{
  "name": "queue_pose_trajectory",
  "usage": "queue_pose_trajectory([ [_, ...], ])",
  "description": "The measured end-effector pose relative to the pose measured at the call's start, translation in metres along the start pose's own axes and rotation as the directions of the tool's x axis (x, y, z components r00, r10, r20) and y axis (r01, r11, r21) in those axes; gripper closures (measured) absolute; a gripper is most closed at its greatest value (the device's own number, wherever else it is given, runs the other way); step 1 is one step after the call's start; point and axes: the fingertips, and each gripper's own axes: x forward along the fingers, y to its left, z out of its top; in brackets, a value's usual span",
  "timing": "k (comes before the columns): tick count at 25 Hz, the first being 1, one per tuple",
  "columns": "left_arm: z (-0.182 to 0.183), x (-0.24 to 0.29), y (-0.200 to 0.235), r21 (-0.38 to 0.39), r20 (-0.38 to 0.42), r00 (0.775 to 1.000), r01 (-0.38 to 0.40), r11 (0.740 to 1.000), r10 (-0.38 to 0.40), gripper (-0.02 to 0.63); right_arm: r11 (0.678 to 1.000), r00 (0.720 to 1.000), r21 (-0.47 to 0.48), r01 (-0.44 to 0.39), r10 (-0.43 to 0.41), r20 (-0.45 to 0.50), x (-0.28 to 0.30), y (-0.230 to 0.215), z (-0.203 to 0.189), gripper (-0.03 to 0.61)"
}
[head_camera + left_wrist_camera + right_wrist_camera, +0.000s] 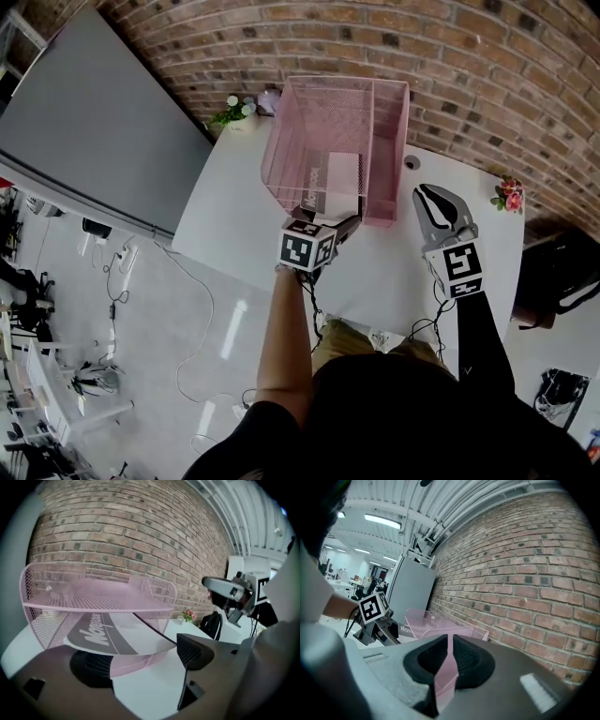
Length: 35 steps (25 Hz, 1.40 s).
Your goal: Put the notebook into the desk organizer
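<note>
A pink mesh desk organizer [319, 122] stands on the white table [394, 272] against the brick wall. The grey and white notebook [336, 178] lies flat in its lower tier, with the near edge sticking out at the front. My left gripper [328, 220] is at that front edge and open. In the left gripper view the notebook [117, 637] hangs over one pad while the other pad stands well off to the right, neither pressing on it. My right gripper [429, 192] hovers right of the organizer, shut and holding nothing [449, 660].
A small potted plant [234, 112] sits at the table's back left corner and pink flowers [509, 194] at its right edge. A cable hole [410, 162] lies right of the organizer. A grey panel [84, 122] stands to the left, a black bag [562, 272] to the right.
</note>
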Motion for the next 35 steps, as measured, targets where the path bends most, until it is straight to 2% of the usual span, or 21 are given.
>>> queue_pose_trajectory([
  [1,0.005,-0.001,-0.002,-0.019,0.026,0.999,0.019,1.000,-0.019,0.207,1.000,1.000,0.000,0.002,-0.002,0.003,0.000,0.000,0.001,0.541],
  [3,0.011,0.000,-0.007,-0.009,0.045,0.998,0.049,0.999,-0.049,0.185,1.000,1.000,0.002,0.006,-0.006,0.013,-0.001,0.000,0.004,0.541],
  [7,0.004,0.003,-0.009,0.100,-0.028,0.998,0.060,0.993,-0.057,0.160,1.000,1.000,0.006,0.009,-0.009,0.015,-0.003,0.000,0.006,0.541],
  [11,-0.016,0.010,-0.003,0.223,-0.141,0.990,0.025,0.975,0.007,0.161,1.000,1.000,0.001,0.009,-0.009,0.012,-0.002,0.001,0.004,0.541],
  [16,-0.030,0.016,0.013,0.304,-0.171,0.975,-0.086,0.949,0.144,0.163,1.000,1.000,0.000,0.015,-0.015,0.010,-0.001,0.002,0.004,0.541],
  [20,-0.030,0.014,0.015,0.275,-0.126,0.974,-0.148,0.950,0.188,0.164,1.000,1.000,0.001,0.020,-0.020,0.008,-0.002,0.001,0.003,0.541],
  [25,-0.049,0.004,0.018,0.304,-0.211,0.937,-0.209,0.930,0.279,0.164,1.000,1.000,-0.002,0.016,-0.016,-0.004,-0.003,0.002,-0.001,0.541],
  [27,-0.058,0.006,0.019,0.288,-0.243,0.928,-0.208,0.935,0.282,0.164,1.000,1.000,0.004,0.014,-0.014,0.000,-0.002,0.003,0.000,0.541],
  [31,-0.066,0.011,0.024,0.205,-0.251,0.928,-0.226,0.952,0.275,0.166,1.000,1.000,0.009,0.004,-0.004,0.009,-0.002,0.007,0.003,0.541],
  [35,-0.069,0.011,0.027,0.157,-0.194,0.938,-0.260,0.953,0.288,0.166,1.000,1.000,0.009,-0.003,0.003,0.015,-0.003,0.008,0.007,0.541],
])
